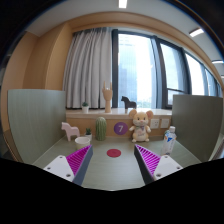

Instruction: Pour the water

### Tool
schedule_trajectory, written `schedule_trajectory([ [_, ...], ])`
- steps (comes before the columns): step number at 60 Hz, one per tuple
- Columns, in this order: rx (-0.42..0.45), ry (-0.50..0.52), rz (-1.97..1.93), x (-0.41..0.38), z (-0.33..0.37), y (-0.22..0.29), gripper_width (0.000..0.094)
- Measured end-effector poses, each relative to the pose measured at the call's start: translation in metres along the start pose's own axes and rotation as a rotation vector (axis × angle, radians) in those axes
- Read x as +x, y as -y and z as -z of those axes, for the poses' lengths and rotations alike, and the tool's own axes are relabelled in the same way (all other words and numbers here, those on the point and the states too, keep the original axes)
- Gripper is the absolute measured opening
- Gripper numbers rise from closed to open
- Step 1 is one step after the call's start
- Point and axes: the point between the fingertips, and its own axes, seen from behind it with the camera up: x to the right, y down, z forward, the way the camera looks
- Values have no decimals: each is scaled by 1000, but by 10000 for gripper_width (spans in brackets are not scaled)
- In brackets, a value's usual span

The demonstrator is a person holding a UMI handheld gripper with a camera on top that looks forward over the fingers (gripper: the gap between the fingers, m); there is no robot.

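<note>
Two-finger gripper (113, 160) hovers over grey table (112, 172), jaws apart, holding nothing.
Beyond its purple pads (149, 159): small round magenta disc (113, 153), beige teddy bear (141, 126), green cactus-shaped figure (100, 128).

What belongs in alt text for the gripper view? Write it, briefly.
The tool is open and holds nothing, its two fingers apart over a pale table with a small pink disc lying just ahead between them. Beyond stand a teddy bear, a green cactus, a white cup and a small bottle, before curtained windows.
</note>
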Motion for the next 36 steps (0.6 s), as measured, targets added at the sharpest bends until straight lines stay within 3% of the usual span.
schedule_trajectory([
  [11,-29,-45,-6,56,-21,-47,855],
  [23,-69,-174,-37,159,-45,-98,851],
  [36,-40,-255,-49,242,-85,-101,843],
])
